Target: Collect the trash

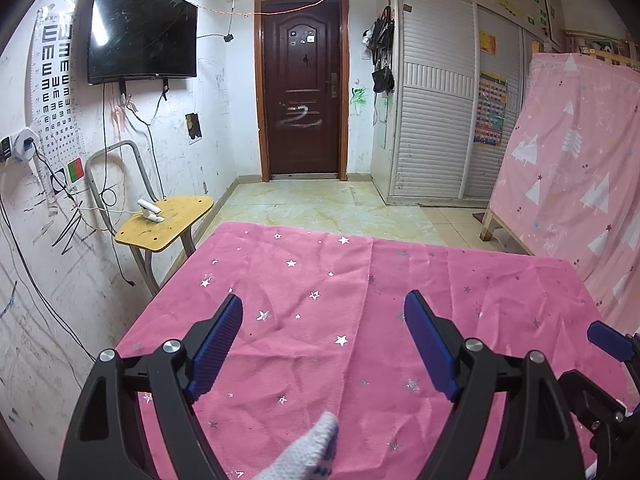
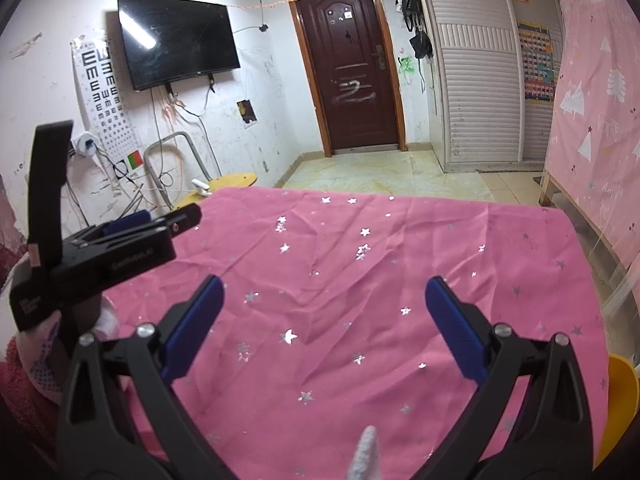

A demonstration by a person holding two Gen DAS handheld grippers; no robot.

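Partly cropped: yellow object (image 2: 618,400), table edge.

Left hand-held gripper (image 1: 323,312) jaws wide apart, over pink starred tablecloth (image 1: 360,280), nothing btwn.

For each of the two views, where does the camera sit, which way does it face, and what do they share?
Left wrist: sits behind the open left gripper, faces across the pink star cloth toward the brown door; a gloved fingertip shows below.
Right wrist: sits behind the open right gripper, facing likewise; the left gripper appears at its left.
Shared: cloth, door, TV, eye chart, yellow stool.
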